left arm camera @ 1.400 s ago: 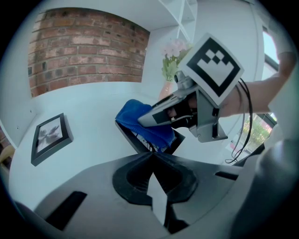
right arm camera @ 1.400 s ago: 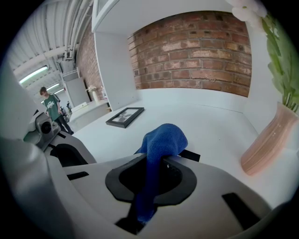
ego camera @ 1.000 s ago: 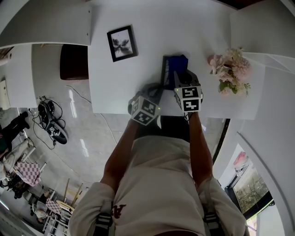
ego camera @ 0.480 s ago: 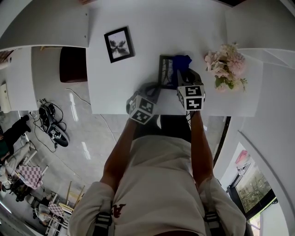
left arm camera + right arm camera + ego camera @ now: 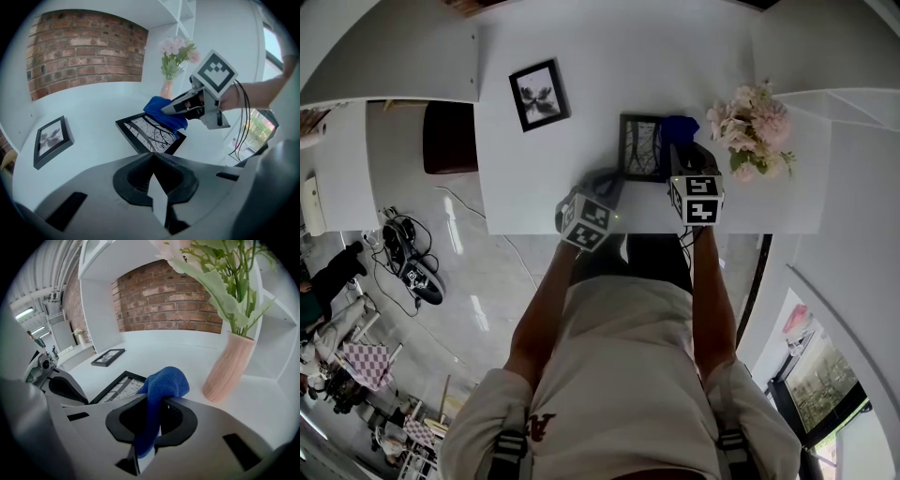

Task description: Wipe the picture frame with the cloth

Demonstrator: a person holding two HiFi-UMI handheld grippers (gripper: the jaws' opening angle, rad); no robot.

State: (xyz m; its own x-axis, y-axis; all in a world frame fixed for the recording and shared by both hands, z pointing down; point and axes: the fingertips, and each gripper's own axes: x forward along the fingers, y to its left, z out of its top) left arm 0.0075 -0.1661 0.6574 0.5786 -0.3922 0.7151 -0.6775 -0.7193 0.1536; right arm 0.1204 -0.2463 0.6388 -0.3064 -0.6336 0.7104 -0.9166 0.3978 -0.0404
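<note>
The right gripper (image 5: 682, 159) clamps its fingers on a bunched blue cloth (image 5: 161, 390), laid on a corner of the black-framed picture (image 5: 642, 147), which lies flat on the white worktop (image 5: 581, 141) for wiping. The left gripper (image 5: 605, 183) waits near it, fingers together and empty.

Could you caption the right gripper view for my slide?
Right gripper shut on blue cloth beside picture frame and vase.

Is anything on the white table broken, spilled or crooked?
Nothing looks broken or spilled. The big frame and the small frame lie flat on the table instead of standing, and the small one sits a bit crooked. The vase stands upright. The right claw holds the blue cloth over the big frame's corner.
</note>
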